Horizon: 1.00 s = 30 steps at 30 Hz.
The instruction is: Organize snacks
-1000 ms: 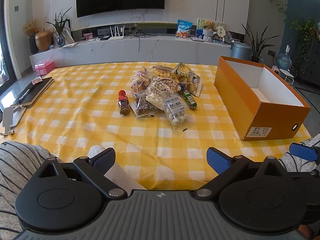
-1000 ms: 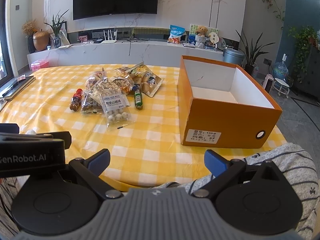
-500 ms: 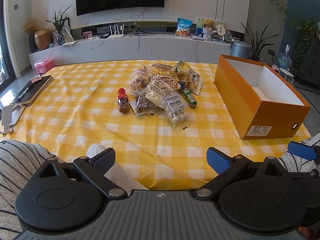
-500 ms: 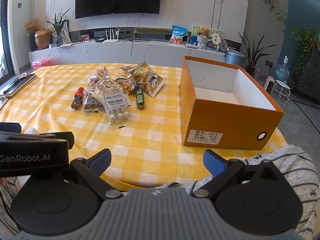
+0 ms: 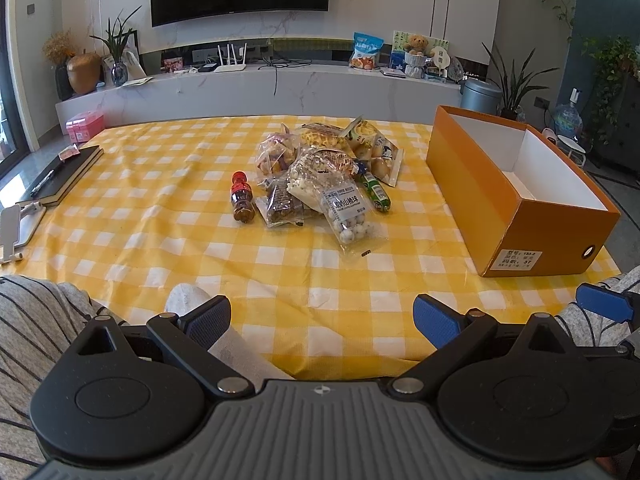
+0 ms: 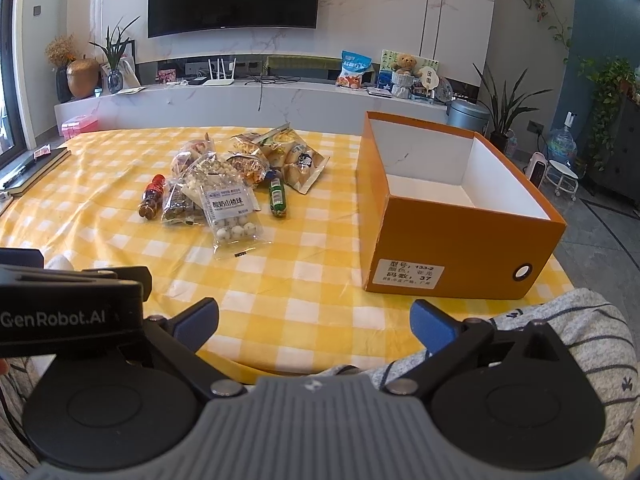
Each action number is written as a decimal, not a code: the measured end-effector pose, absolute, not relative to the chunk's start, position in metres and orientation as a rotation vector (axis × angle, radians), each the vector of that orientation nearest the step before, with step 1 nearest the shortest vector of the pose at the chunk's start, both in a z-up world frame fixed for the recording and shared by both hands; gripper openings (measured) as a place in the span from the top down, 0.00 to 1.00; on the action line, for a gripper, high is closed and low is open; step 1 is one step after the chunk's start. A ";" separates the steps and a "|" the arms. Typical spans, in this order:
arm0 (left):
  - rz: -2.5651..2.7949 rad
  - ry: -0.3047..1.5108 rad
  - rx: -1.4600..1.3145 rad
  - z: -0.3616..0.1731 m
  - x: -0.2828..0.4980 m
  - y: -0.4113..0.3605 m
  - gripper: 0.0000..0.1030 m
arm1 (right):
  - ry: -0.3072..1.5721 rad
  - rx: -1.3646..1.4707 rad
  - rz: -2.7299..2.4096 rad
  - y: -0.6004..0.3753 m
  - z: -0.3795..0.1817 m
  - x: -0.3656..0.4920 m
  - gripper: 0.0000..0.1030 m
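Both-handed, idle: left gripper [image 5: 322, 316] and right gripper [image 6: 314, 320] held jaws wide apart, empty, at counter [image 5: 160, 208] edge. Snack pile [image 5: 320, 176] lay mid-counter, left of orange shoebox [image 6: 452, 236].

Checked table [image 5: 160, 208] bears snacks [image 5: 320, 176], box [image 5: 500, 216].

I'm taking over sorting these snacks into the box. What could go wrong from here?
The bags lie overlapped in one pile, so gripping one may drag its neighbours. The two small bottles lie on their sides and could roll if nudged. The box sits near the table's corner; a push might shift it off.
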<state>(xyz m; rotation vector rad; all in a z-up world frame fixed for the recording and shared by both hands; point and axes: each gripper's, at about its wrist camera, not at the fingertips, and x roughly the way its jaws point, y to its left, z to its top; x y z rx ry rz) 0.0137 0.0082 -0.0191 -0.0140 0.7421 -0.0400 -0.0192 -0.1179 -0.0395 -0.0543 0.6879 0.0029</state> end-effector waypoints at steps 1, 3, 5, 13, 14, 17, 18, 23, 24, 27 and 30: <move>-0.040 0.746 -0.014 -0.020 0.014 0.008 0.00 | 0.690 -0.055 0.003 -0.118 -0.040 -0.019 0.04; -0.040 0.747 -0.013 -0.020 0.015 0.007 0.00 | 0.693 -0.056 0.002 -0.118 -0.040 -0.019 0.04; -0.041 0.747 -0.014 -0.020 0.015 0.007 0.00 | 0.695 -0.055 0.002 -0.118 -0.041 -0.019 0.04; -0.041 0.759 -0.017 -0.023 0.016 0.007 0.00 | 0.705 -0.056 0.005 -0.117 -0.042 -0.018 0.04; -0.041 0.759 -0.016 -0.023 0.016 0.007 0.00 | 0.705 -0.057 0.006 -0.118 -0.042 -0.018 0.04; -0.041 0.758 -0.016 -0.023 0.016 0.007 0.00 | 0.705 -0.056 0.006 -0.118 -0.043 -0.018 0.04; -0.041 0.758 -0.017 -0.023 0.016 0.007 0.00 | 0.705 -0.056 0.006 -0.118 -0.043 -0.017 0.04; -0.041 0.765 -0.008 -0.023 0.020 0.009 0.00 | 0.711 -0.047 0.022 -0.117 -0.045 -0.013 0.05; -0.043 0.759 -0.006 -0.023 0.020 0.010 0.00 | 0.709 -0.041 0.034 -0.117 -0.045 -0.012 0.05; -0.043 0.744 -0.006 -0.024 0.023 0.012 0.00 | 0.699 -0.024 0.063 -0.117 -0.047 -0.008 0.07; -0.045 0.733 -0.016 -0.024 0.028 0.016 0.00 | 0.690 -0.016 0.084 -0.115 -0.049 -0.002 0.07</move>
